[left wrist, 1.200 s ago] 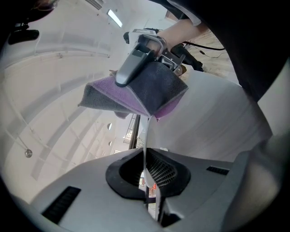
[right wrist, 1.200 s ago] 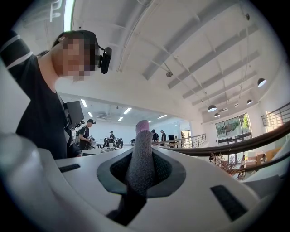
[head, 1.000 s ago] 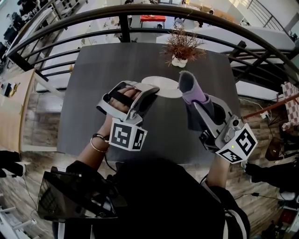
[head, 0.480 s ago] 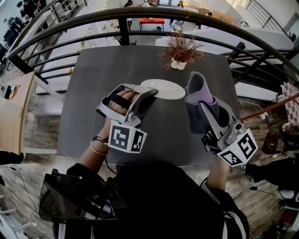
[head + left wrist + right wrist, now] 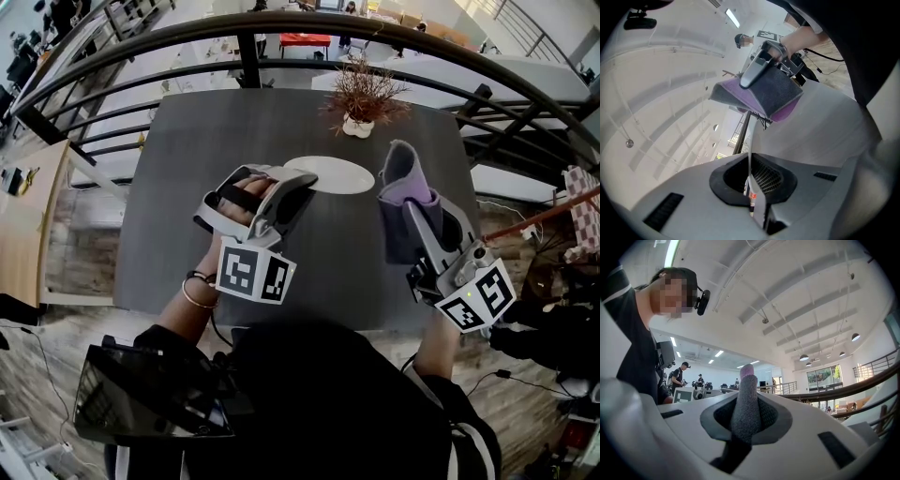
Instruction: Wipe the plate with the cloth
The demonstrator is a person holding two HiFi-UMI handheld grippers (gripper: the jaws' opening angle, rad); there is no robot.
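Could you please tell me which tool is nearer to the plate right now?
Left. The left tool grips the plate by its edge; the right tool, holding the cloth, stands apart to its right.

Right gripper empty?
No, the right gripper is clamped on a folded grey-and-purple cloth standing up between its jaws.

A: We read the plate (image 5: 337, 175) between the left gripper (image 5: 298, 186) jaws as smooth, glossy white.
B: The cloth (image 5: 401, 183) in our right gripper (image 5: 412, 214) looks fuzzy, matt grey and purple. Both shells: smooth pale plastic.
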